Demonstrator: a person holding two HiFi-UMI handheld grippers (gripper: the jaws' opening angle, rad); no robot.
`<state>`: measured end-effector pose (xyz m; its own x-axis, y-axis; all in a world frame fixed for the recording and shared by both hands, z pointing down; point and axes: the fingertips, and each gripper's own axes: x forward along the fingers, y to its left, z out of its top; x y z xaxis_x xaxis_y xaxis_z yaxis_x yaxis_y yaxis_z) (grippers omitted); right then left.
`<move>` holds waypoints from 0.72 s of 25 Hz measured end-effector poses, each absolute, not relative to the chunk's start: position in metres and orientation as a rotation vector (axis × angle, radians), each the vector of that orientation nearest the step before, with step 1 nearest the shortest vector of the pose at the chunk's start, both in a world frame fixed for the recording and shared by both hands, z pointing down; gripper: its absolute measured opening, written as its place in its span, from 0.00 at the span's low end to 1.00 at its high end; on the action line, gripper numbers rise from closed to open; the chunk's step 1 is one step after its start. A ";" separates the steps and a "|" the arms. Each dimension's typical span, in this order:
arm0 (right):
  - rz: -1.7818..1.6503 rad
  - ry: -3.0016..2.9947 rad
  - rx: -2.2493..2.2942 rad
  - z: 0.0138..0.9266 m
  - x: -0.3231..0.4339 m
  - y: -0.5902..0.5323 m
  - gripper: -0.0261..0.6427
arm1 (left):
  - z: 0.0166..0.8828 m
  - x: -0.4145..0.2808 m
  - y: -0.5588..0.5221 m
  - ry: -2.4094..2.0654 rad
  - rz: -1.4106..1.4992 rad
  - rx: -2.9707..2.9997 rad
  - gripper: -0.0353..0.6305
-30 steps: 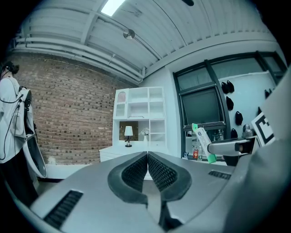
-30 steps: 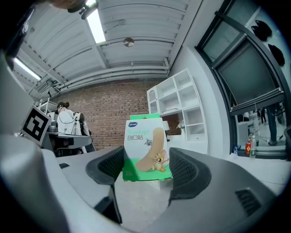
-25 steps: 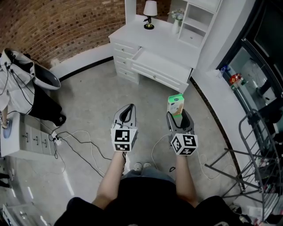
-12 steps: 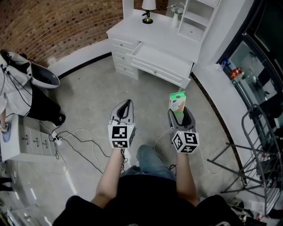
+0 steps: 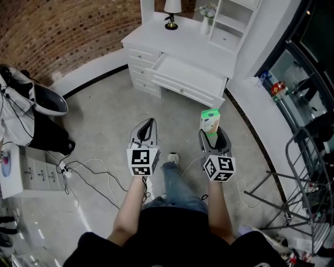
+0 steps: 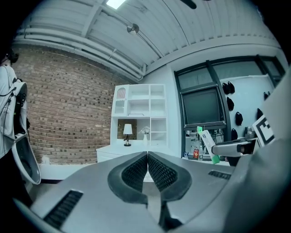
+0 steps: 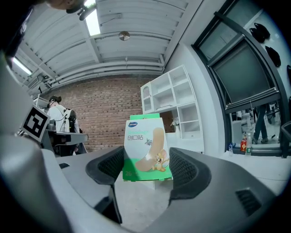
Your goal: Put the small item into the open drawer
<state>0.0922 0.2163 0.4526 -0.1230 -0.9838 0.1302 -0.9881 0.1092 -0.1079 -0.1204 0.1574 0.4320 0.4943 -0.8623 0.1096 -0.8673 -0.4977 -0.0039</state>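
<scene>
- right gripper (image 5: 213,134) is gripping a small green-and-white plaster box (image 5: 210,120) by its two side faces; the box is standing upright and poking out past the jaw tips.
- in the right gripper view the box's printed front is facing the camera, showing a cartoon mouse and a plaster strip, with the pads pressing on both edges.
- left gripper (image 5: 147,125) is holding nothing; its jaws are sitting together, ribbed pads touching with no gap.
- both grippers are hovering side by side over the grey floor (image 5: 104,114), out in front of the person.
- white desk (image 5: 193,49) is standing well ahead against the brick wall (image 5: 62,31), and its open drawer (image 5: 185,73) is sticking out toward the person.
- the box is sitting well apart from the drawer, not over it.
- small lamp (image 5: 172,8) is standing on the desk top at the back.
- loose cables (image 5: 88,172) are trailing over the floor at left, near a low white drawer unit (image 5: 31,169).
- one shoe (image 5: 173,157) is showing between the two grippers.
</scene>
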 end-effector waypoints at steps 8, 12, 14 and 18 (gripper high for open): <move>0.268 -2.320 2.082 0.463 0.119 0.143 0.50 | 0.449 -0.099 0.084 -1.556 0.166 2.658 0.09; 0.254 -2.322 2.064 0.473 0.141 0.073 0.50 | 0.458 -0.082 0.016 -1.583 0.152 2.644 0.09; 0.244 -2.328 2.059 0.474 0.156 0.029 0.50 | 0.460 -0.070 -0.027 -1.603 0.145 2.631 0.09; 0.228 -2.354 2.026 0.471 0.183 -0.073 0.50 | 0.454 -0.048 -0.123 -1.666 0.130 2.608 0.09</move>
<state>0.1827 -0.0729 0.4712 -0.1534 -0.9814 0.1156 -0.9853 0.1431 -0.0928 -0.0482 -0.1225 0.4544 0.4182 -0.9034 0.0945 -0.9072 -0.4207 -0.0075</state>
